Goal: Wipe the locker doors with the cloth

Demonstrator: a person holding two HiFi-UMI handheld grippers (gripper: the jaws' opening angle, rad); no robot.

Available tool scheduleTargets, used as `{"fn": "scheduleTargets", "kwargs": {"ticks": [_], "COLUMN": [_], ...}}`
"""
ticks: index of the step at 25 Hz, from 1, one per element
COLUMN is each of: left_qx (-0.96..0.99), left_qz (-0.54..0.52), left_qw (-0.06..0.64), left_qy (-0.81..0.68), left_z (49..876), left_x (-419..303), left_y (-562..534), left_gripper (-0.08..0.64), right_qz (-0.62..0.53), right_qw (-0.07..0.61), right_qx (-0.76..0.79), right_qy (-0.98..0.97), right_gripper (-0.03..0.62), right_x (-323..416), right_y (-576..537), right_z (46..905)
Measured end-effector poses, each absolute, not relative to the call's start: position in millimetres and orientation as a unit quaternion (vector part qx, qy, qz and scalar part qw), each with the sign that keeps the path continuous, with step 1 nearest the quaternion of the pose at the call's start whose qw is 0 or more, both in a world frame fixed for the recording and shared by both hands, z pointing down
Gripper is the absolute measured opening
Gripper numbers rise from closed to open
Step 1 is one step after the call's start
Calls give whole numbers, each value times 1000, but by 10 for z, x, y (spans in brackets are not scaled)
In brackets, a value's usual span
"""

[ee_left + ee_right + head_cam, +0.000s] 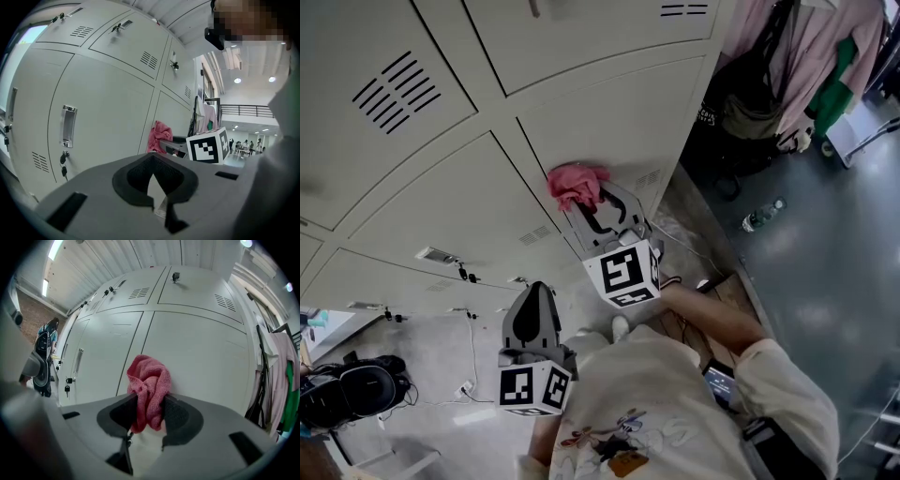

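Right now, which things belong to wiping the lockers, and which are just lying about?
Job: cloth, held in the right gripper; locker doors.
Lying about: bottle on the floor, hung clothes, bag.

The cloth is a pink, nubbly rag bunched into a loose, crumpled wad at the centre of the right gripper view. It is pinched between the jaws of the right gripper, with folds spilling above and below them. Its upper part appears to press against a door, just right of a seam between two doors. The locker doors are pale grey metal and all closed, and they fill the upper left of the head view. Each has a small group of vent slots, and some show a recessed handle with keys hanging below it.
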State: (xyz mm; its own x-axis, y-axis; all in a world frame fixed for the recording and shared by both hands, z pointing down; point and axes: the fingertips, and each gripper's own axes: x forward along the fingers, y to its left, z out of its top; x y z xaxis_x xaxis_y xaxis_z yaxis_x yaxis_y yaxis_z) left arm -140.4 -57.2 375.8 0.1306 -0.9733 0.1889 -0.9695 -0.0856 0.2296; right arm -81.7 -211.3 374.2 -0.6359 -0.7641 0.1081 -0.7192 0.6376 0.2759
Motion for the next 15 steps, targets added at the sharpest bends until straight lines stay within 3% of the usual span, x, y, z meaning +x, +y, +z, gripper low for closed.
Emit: {"fn": "scheduleTargets", "kwargs": {"ticks": [15], "left_qx": [746], "left_qz": [-1], "left_qw": [150], "left_qy": [-648], "left_z": [3773], "left_x": [-1372], "left_y": [-639], "left_gripper": [3], "right_qz": [-95], "right_qw": [123], "right_qx": [452], "right_qy": [-878], "right_gripper": [155], "right_x": [-402], "right_y": [-2373], "right_z": [3829]}}
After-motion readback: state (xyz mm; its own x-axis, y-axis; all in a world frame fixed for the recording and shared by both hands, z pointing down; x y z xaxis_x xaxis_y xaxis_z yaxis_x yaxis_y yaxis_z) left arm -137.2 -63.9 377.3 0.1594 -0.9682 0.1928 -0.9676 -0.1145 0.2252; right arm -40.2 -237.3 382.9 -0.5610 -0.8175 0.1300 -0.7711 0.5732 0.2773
